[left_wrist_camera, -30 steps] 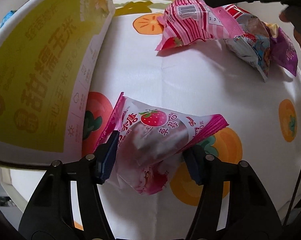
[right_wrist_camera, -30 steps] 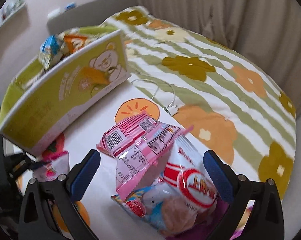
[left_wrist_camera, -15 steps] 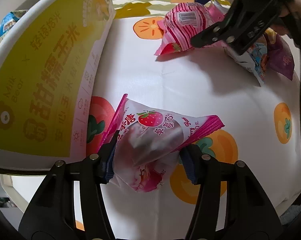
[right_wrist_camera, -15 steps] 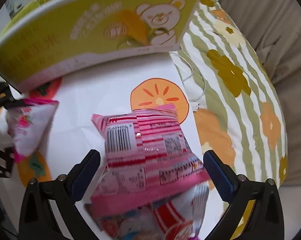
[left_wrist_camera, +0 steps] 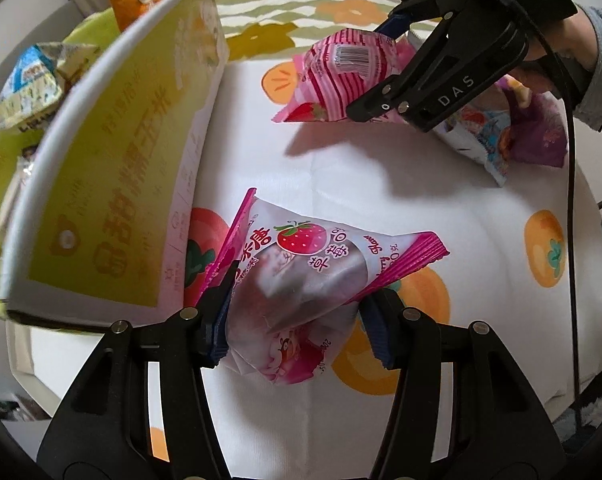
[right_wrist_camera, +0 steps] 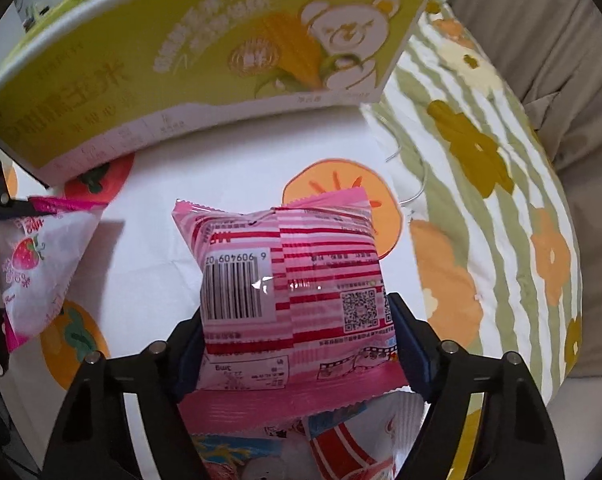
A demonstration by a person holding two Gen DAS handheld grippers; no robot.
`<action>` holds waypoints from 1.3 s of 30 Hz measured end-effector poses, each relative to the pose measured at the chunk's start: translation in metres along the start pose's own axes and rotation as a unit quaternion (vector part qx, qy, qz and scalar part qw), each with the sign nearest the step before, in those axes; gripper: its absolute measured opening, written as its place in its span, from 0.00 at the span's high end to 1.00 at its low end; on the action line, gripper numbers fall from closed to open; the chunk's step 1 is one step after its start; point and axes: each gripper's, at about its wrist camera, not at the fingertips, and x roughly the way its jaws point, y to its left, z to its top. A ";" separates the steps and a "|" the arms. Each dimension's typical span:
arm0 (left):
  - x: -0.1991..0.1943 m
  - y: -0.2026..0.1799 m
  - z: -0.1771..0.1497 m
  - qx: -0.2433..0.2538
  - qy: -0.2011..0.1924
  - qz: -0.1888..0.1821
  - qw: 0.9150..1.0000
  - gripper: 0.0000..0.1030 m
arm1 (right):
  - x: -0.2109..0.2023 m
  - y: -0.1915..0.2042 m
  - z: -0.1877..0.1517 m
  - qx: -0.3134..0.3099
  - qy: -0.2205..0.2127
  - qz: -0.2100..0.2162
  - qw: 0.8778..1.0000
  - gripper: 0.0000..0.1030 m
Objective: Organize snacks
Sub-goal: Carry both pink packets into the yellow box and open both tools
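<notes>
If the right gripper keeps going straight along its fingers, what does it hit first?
Probably the yellow-green box. The right gripper, shut on the pink striped packet, points across bare white cloth at the box's printed side wall. Depth is unclear; angled downward, it could meet the cloth first.

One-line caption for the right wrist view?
Right tool grips a pink striped snack packet before the yellow-green corn box.

Black left gripper (left_wrist_camera: pixel 297 326) and right gripper (right_wrist_camera: pixel 297 354): blue-padded jaws, silver screws, "DAS" lettering.
</notes>
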 end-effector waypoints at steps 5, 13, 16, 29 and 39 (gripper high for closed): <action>-0.027 -0.006 0.002 0.014 -0.029 -0.005 0.999 0.51 | -0.033 0.000 0.001 0.040 -0.031 0.001 0.999 0.26; -0.094 -0.005 0.016 0.029 -0.096 -0.032 0.994 0.51 | -0.110 0.003 0.006 0.081 -0.077 -0.023 0.993 0.26; -0.118 0.007 0.022 0.023 -0.122 -0.045 0.991 0.51 | -0.141 0.006 0.011 0.096 -0.097 -0.036 0.990 0.26; -0.171 0.152 0.051 0.003 -0.165 -0.038 0.986 0.51 | -0.219 0.053 0.077 0.195 -0.164 -0.075 0.964 0.26; -0.145 0.256 0.057 0.035 -0.124 -0.038 0.991 0.51 | -0.185 0.096 0.145 0.349 -0.179 -0.046 0.919 0.26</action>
